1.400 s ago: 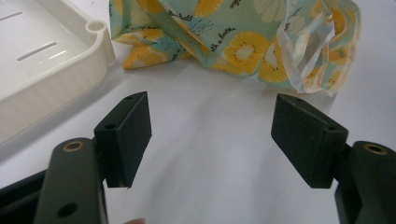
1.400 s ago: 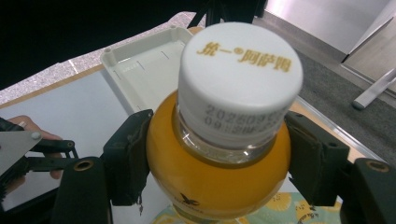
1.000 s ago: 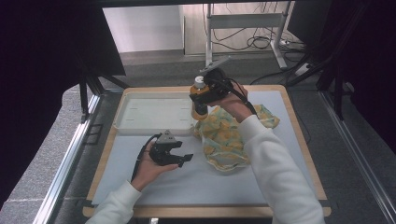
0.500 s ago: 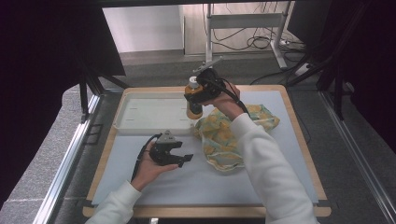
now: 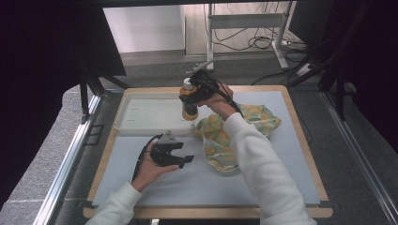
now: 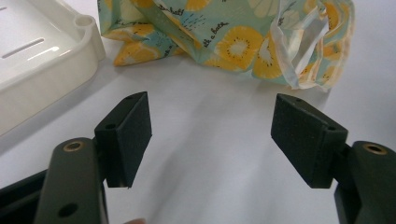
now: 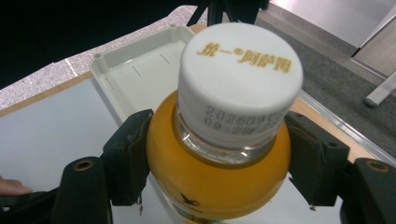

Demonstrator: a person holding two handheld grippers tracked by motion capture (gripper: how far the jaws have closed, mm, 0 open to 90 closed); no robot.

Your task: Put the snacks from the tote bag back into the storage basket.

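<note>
An orange drink bottle (image 7: 219, 182) with a white cap (image 7: 240, 60) sits between the pads of my right gripper (image 7: 217, 154), which is shut on its shoulder. From above, that bottle (image 5: 189, 112) hangs upright over the right end of a white tray (image 5: 141, 112), carried by the right gripper (image 5: 193, 96). My left gripper (image 5: 180, 159) rests low on the white mat in front of the tray. Its jaws stand open with nothing between them, as the left gripper (image 6: 210, 135) view shows. A yellow and teal patterned bag (image 6: 233, 37) lies crumpled just beyond it.
The patterned bag (image 5: 234, 133) spreads across the mat right of centre, under the right forearm. The tray's corner (image 6: 51, 56) lies close to the left jaw. A wooden rim (image 5: 300, 136) borders the mat; a metal stand and cables stand beyond the table.
The right gripper has carried the bottle leftward and a little lower, from above the bag to over the tray's right end. The left gripper has stayed put.
</note>
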